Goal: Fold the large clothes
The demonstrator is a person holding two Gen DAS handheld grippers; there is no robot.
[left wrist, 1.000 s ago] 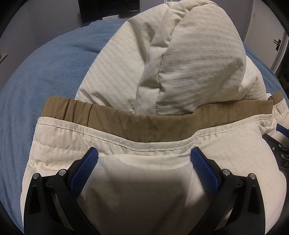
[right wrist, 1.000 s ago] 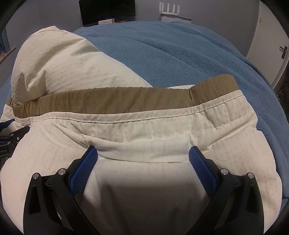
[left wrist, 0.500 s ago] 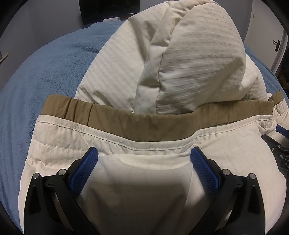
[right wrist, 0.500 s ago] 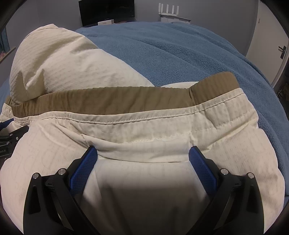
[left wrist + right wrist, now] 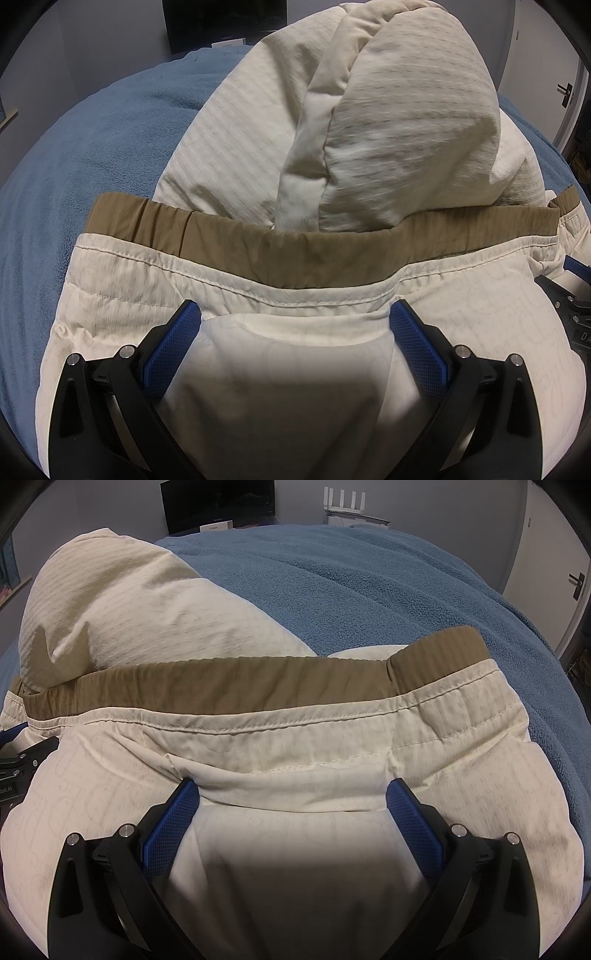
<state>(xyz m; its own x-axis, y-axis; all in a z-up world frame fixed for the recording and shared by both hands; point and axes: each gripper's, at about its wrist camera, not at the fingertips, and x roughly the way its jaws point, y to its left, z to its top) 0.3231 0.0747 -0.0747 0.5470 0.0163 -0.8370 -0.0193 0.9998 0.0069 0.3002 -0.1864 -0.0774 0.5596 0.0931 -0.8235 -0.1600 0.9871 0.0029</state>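
While both blue-padded pairs of fingers stand wide apart, cream cloth fills the gap between them. The left hand-held gripper [image 5: 294, 325] rests against the jacket [image 5: 399, 125], its pads [image 5: 168, 350] touching only the cloth's sides, clamping nothing. The right hand-held gripper [image 5: 293, 803] sits likewise on the jacket [image 5: 258, 746], just beside the left one. Past the fingers a tan band [image 5: 295, 247] crosses the cream cloth, and beyond it the puffed hood [image 5: 406, 140] rises. The jacket lies on a bed under a blue blanket [image 5: 369, 583]. Farther off stand a dark screen [image 5: 218, 502] and a door [image 5: 554, 554].
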